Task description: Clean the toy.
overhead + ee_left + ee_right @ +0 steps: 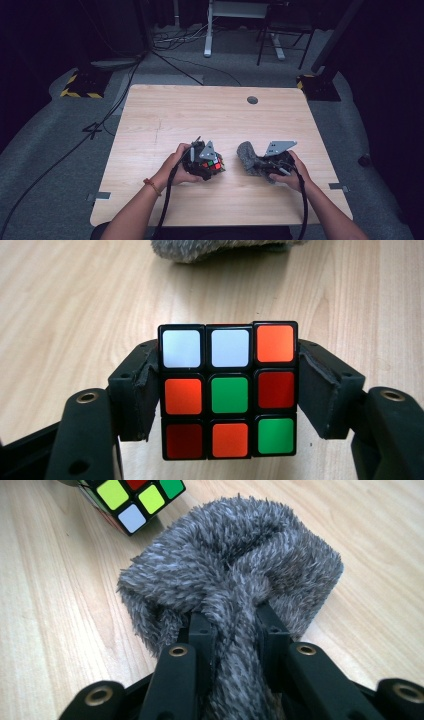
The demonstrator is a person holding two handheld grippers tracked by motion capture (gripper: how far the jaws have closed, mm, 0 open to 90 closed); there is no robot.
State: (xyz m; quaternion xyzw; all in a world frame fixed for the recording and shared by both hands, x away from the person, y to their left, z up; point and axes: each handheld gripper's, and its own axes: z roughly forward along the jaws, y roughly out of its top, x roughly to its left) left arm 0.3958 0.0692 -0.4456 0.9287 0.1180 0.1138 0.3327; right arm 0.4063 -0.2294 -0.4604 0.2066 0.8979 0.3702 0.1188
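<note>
A scrambled puzzle cube (229,390) with white, orange, red and green stickers sits between the pads of my left gripper (229,395), which is shut on its two sides. In the high view the cube (215,165) rests low over the wooden table (165,115), under my left gripper (207,162). My right gripper (234,625) is shut on a fold of a grey fuzzy cloth (235,560), which bunches up in front of its jaws. From above, the cloth (247,156) lies just left of my right gripper (260,165). A corner of the cube (132,497) lies beyond the cloth.
The edge of the grey cloth (220,249) lies on the table beyond the cube. A round cable hole (252,100) sits near the table's far edge. Cables, stand bases and chair legs crowd the carpeted floor behind the table.
</note>
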